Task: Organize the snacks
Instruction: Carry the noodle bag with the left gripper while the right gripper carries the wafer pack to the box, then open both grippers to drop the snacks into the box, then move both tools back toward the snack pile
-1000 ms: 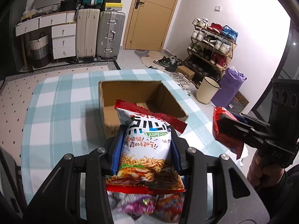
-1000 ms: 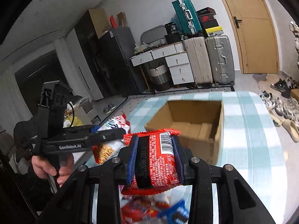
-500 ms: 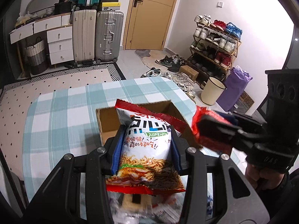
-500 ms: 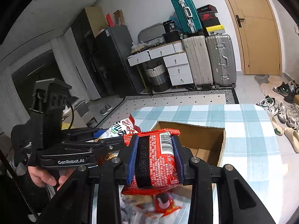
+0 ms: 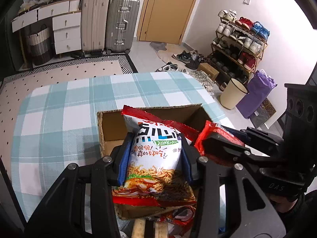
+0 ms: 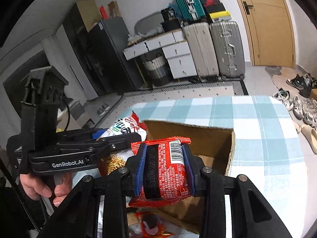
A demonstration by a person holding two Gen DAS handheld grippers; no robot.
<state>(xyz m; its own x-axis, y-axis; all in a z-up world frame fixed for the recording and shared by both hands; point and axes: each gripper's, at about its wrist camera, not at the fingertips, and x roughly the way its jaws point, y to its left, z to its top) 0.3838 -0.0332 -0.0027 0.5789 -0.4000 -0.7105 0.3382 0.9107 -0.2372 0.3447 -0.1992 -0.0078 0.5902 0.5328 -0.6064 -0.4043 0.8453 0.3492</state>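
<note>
Carrying a snack in each gripper, the person has both packets up over the near edge of the cardboard box [image 5: 150, 119]. The left gripper [image 5: 154, 154] pinches a white noodle-snack bag [image 5: 156, 154] by its sides, upright, with its red top seam leaning toward the box's open mouth. The right gripper [image 6: 163, 166] is clamped on a smaller red packet [image 6: 164, 170], barcode side up, held just to the right of the bag. The box sits open on the checked tablecloth [image 5: 59, 119] and looks mostly bare inside, though the bag hides part of the floor.

To do the drop well, each packet should go further over the opening before the jaws let go — the red one is near the right wall and could catch on it. Lowering them one at a time would help, since the grippers are close together. More wrappers [image 6: 150, 224] lie below on the near side, so the job seems far from finished.
</note>
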